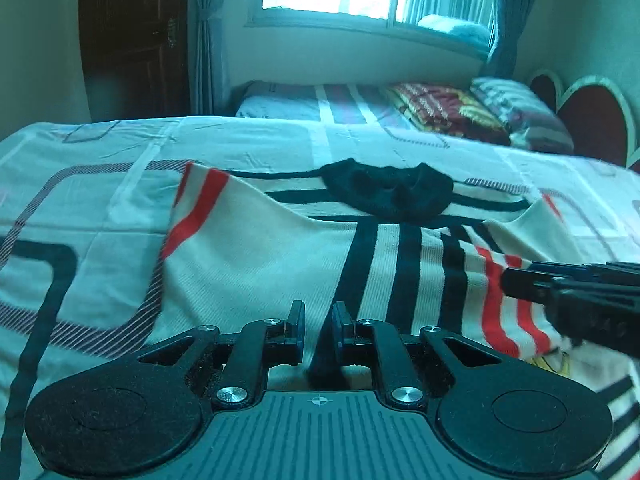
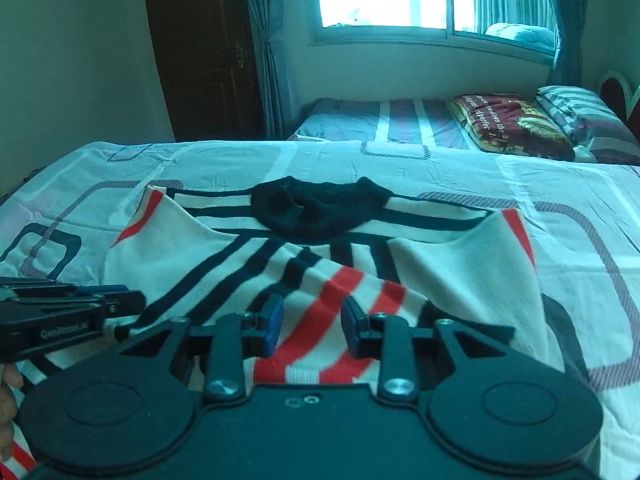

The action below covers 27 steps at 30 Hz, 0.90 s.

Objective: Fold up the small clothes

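Observation:
A cream knit sweater (image 1: pixel 260 248) with black and red stripes and a black collar (image 1: pixel 388 188) lies on the bed; both sleeves look folded in over the body. My left gripper (image 1: pixel 319 330) sits low at its near hem, jaws narrow with a fold of cloth between them. My right gripper (image 2: pixel 312 330) is over the red-striped sleeve (image 2: pixel 340 292), jaws apart around the cloth. The sweater (image 2: pixel 460 272) and collar (image 2: pixel 320 212) also show in the right wrist view. Each gripper shows in the other's view: the right (image 1: pixel 516 280), the left (image 2: pixel 132 302).
The bedsheet (image 1: pixel 80 200) is pale with dark rounded-square patterns. A second bed (image 2: pixel 380 124) with a folded blanket (image 2: pixel 508 124) and pillow (image 2: pixel 580 116) stands behind, under a window. A dark door (image 2: pixel 200 52) is at back left.

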Tool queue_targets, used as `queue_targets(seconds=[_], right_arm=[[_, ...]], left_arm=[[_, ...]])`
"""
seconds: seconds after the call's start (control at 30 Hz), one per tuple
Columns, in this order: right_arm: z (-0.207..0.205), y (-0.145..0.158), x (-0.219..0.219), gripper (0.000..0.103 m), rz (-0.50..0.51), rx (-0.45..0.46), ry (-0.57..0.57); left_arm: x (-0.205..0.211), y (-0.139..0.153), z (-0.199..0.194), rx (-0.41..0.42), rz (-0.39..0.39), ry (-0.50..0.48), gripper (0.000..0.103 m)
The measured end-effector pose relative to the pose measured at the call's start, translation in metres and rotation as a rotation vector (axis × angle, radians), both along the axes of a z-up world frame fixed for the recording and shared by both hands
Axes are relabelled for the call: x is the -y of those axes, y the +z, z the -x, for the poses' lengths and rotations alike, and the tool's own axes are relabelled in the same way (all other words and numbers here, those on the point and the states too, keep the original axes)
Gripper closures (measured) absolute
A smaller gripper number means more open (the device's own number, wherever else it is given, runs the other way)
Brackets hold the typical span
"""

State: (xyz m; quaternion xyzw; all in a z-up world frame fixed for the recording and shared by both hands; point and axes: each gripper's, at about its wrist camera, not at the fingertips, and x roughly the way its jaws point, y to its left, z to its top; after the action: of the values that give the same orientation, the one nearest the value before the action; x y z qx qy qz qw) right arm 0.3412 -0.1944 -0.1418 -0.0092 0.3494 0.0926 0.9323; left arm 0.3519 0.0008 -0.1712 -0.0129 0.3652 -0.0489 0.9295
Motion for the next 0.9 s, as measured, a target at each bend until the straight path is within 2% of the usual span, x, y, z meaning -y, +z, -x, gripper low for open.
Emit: queue_targets(seconds=[0.07,0.17,0.27,0.57,0.7,0.77,0.9], right_arm=[[-0.009,-0.009,-0.003,0.073,0.011,-0.025,-0.003],[-0.015,-0.027,-0.001,0.074,0.045,-0.08,-0.018],[-0.004,-0.031,0.012,0.074,0.053,-0.058,-0.024],[0.021,-0.03,0.035,0.073,0.085,-0.051,-0.051],[0.037,-0.013,0.051,0.075,0.039,-0.028,-0.094],[0.053,-0.002,0.052,0.073,0.015,0.006,-0.077],[0.073,-0.007,0.033,0.074,-0.024,-0.04,0.013]], left_arm=[[0.004,-0.009,-0.011,-0.033,-0.007,0.008,0.09],[0.003,-0.016,-0.009,-0.018,-0.012,0.009,0.09],[-0.001,-0.015,-0.002,-0.02,-0.006,0.013,0.09],[-0.003,-0.019,0.021,-0.025,-0.058,-0.001,0.09],[-0.009,-0.008,0.041,0.0,-0.04,0.009,0.09],[-0.007,-0.003,0.054,0.012,-0.025,-0.004,0.09],[0.012,-0.001,0.072,0.001,0.013,-0.062,0.09]])
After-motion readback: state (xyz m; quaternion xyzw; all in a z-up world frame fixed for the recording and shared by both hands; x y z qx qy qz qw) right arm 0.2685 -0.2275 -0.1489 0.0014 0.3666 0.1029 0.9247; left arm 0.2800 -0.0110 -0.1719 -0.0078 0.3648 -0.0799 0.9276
